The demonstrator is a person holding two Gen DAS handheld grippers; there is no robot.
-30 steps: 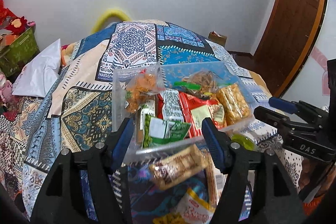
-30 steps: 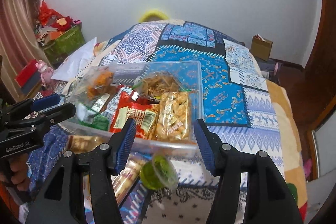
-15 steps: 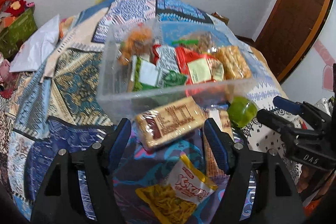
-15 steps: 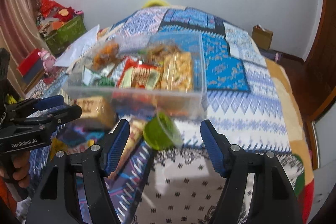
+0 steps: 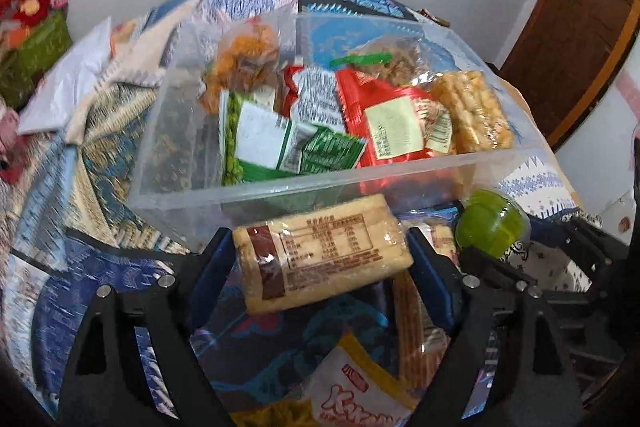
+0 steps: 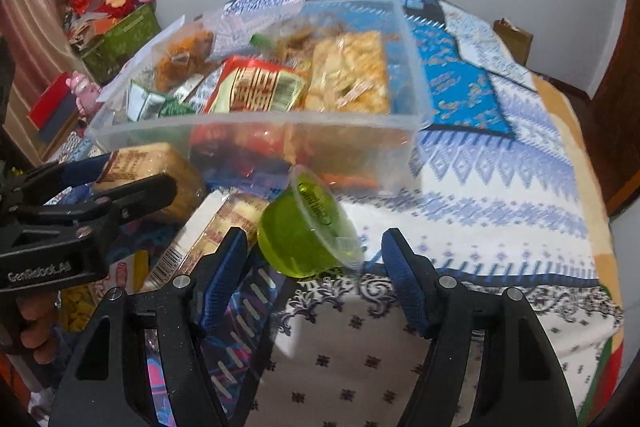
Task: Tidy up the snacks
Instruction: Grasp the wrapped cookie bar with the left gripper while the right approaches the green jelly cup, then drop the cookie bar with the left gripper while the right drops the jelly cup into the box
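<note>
Change: both claws have come lower and closer to the snacks than half a second ago; the bin [image 5: 280,187] now fills more of both views.
Left claw [image 5: 320,259]: fingers set either side of the biscuit pack [image 5: 324,259], seemingly touching its ends; whether they grip it, I cannot tell.
Right claw [image 6: 312,259]: spread apart, the jelly cup [image 6: 308,231] between its fingers, no contact visible.
Biscuit pack: just in front of the bin's near wall, long axis running left to right across the left claw.
Jelly cup: tilted, lid facing up and left, on the bed [image 6: 500,195] beside the bin.
Writing: "GenRobot.AI" on the left claw body; "Kw..." on a yellow-white bag [image 5: 360,395]; pack's label too small to read.
</note>
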